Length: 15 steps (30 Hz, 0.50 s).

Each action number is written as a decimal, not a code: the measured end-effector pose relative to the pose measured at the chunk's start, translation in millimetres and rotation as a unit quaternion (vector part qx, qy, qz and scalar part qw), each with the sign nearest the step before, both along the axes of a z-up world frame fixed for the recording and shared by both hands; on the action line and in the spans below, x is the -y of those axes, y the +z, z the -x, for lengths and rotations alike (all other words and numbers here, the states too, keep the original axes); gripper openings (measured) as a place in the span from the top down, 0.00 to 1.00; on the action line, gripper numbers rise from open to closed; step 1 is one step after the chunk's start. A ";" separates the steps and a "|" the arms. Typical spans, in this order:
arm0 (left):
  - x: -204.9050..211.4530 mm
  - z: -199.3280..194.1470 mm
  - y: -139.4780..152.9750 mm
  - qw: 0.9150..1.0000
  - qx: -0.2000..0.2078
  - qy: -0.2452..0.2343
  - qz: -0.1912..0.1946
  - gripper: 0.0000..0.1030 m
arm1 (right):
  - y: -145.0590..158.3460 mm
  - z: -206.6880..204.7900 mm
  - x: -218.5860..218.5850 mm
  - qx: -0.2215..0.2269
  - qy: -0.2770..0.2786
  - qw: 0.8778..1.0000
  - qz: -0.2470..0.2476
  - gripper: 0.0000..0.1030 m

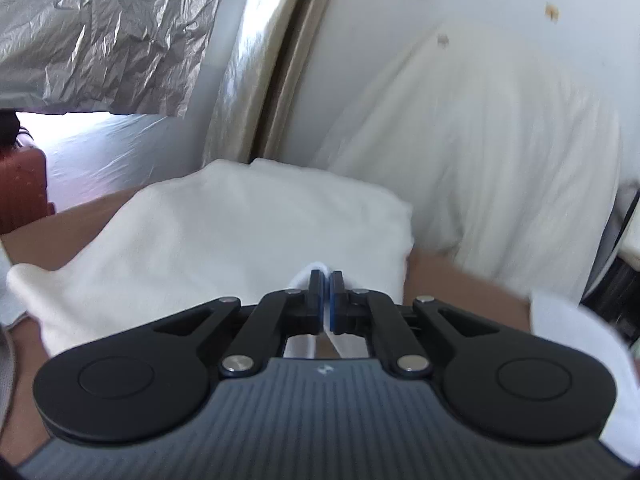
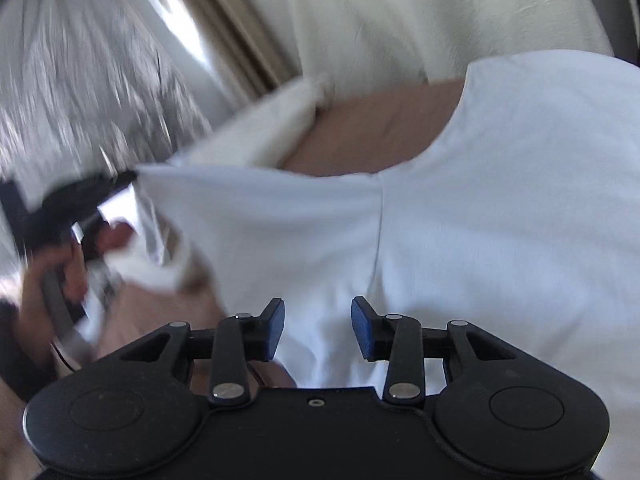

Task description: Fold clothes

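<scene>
My left gripper (image 1: 327, 280) is shut on a pinch of the white garment's edge, and thin white fabric shows between its blue pads. Beyond it a cream folded garment (image 1: 224, 232) lies on the brown table (image 1: 460, 284). In the right wrist view the white garment (image 2: 480, 200) spreads across the table (image 2: 380, 124), its left edge lifted by the blurred left gripper (image 2: 100, 192), which a hand (image 2: 60, 276) holds. My right gripper (image 2: 318, 312) stands open just over this garment, and its pads are apart from the cloth. The cream garment (image 2: 272, 128) lies behind.
A loose cream cloth heap (image 1: 480, 140) rises at the back right of the table. A crumpled silver sheet (image 1: 100, 32) hangs at the upper left, with a red-brown case (image 1: 20, 188) below it. A pale frame (image 1: 280, 60) runs behind the table.
</scene>
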<state>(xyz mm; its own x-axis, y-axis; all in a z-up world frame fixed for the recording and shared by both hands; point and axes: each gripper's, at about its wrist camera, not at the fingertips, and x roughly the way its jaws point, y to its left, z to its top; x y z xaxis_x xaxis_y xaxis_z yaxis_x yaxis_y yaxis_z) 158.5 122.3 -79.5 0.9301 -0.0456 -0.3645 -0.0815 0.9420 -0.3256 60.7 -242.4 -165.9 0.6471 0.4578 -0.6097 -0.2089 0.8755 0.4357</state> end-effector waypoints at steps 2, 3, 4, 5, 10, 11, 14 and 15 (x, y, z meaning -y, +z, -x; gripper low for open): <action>0.9 4.7 12.7 0.999 0.039 0.001 -0.022 1.00 | -3.7 4.7 -14.0 -0.002 0.012 0.999 0.033 0.58; 1.3 7.1 19.1 0.998 0.059 0.002 -0.034 1.00 | -1.7 7.9 -19.0 0.006 0.016 0.999 0.051 0.58; 1.6 9.3 25.3 0.996 0.078 0.003 -0.044 0.98 | 0.2 11.1 -24.0 0.014 0.020 0.997 0.068 0.58; -7.7 3.5 21.3 0.999 0.042 -0.011 -0.008 0.97 | 2.2 14.3 -28.9 0.021 0.025 0.996 0.086 0.58; -49.2 -16.3 -26.1 0.970 -0.150 -0.057 0.181 0.97 | 5.2 24.6 -49.0 0.041 0.047 0.986 0.152 0.55; -56.0 -18.4 -35.7 0.958 -0.178 -0.066 0.215 0.96 | 3.5 26.0 -51.2 0.036 0.049 0.985 0.160 0.51; -56.8 -23.8 -39.6 0.962 -0.193 -0.065 0.184 0.96 | -0.7 31.8 -59.8 0.034 0.048 0.978 0.201 0.48; -54.7 -26.2 -39.4 0.968 -0.190 -0.059 0.156 0.91 | 0.3 33.8 -61.9 0.036 0.044 0.976 0.209 0.48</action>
